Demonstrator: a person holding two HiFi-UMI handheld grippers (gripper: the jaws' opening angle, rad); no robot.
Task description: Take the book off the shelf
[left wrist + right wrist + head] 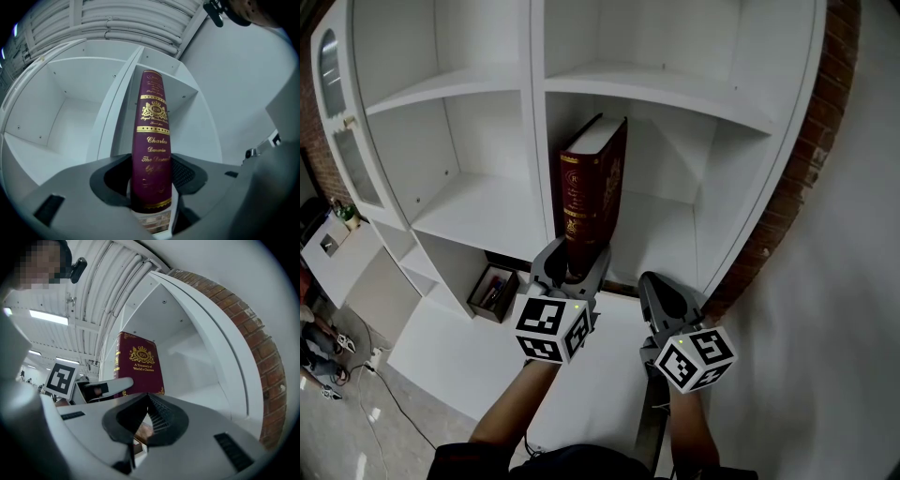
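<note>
A thick maroon book (592, 187) with gold lettering stands upright in the right-hand compartment of the white shelf unit (675, 89), close to the middle divider. My left gripper (577, 255) reaches to the foot of its spine. In the left gripper view the spine (152, 140) fills the gap between the two jaws, and both pads lie against it. My right gripper (652, 278) hangs to the right, lower, in front of the shelf, apart from the book. Its jaws (147, 397) meet at the tips, and the book's cover (136, 364) shows beyond them.
A brick wall (787, 206) borders the shelf unit on the right. A small open box (492, 291) with pens sits in a lower compartment at the left. The compartments to the left of the divider (534, 122) hold nothing. A low white cabinet (337, 248) stands far left.
</note>
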